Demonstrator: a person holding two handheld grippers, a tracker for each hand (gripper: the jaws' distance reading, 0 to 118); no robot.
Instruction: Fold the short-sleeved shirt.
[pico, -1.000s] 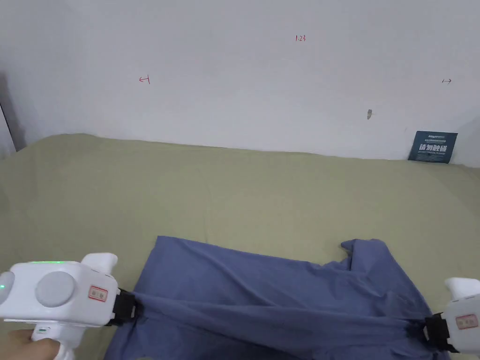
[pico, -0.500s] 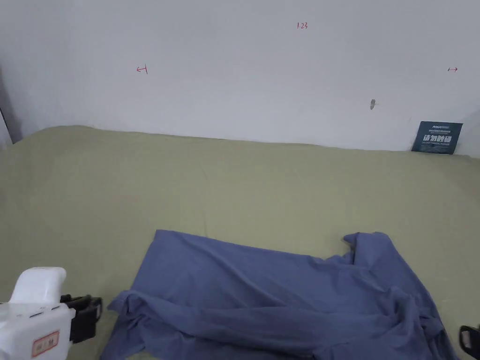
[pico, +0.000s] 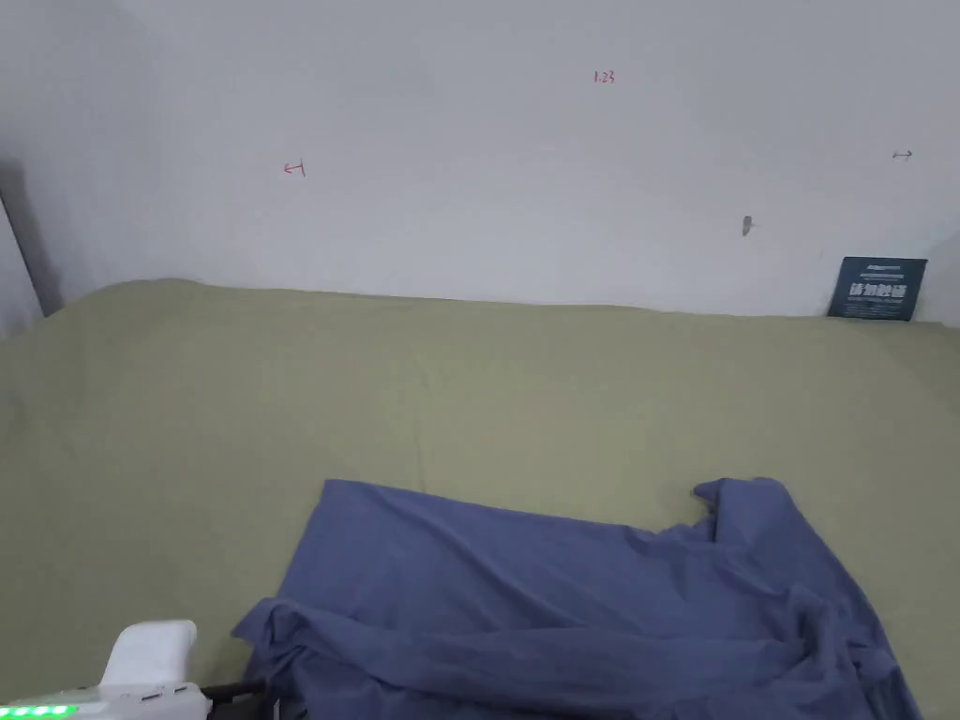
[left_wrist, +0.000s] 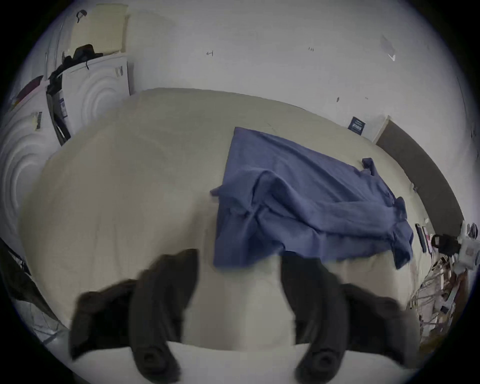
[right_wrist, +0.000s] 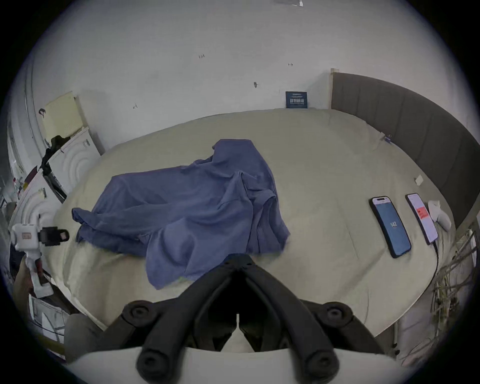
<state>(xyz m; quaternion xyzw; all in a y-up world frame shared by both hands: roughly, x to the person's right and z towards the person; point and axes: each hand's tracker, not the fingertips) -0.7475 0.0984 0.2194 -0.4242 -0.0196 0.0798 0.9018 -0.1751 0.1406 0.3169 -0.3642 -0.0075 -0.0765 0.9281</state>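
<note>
Blue short-sleeved shirt (pico: 581, 600) rumpled along the bed's (pico: 187, 422) near edge, left gripper (left_wrist: 239, 262) spread wide and empty, right gripper (right_wrist: 240, 259) pinched closed on nothing; risk of creasing in the bunched layers unless flattened first.

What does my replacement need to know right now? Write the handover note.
Left gripper: open, empty, off the near left corner of the shirt.
Right gripper: jaws together, nothing between them, just short of the shirt's near right edge.
Blue short-sleeved shirt: lies rumpled on the green sheet, near edge bunched into a ridge, far edge fairly flat.
Two phones lie to the right of the shirt.
Done: no neat fold shows.
Left: regrip, spread the shirt flat, then fold it.
</note>
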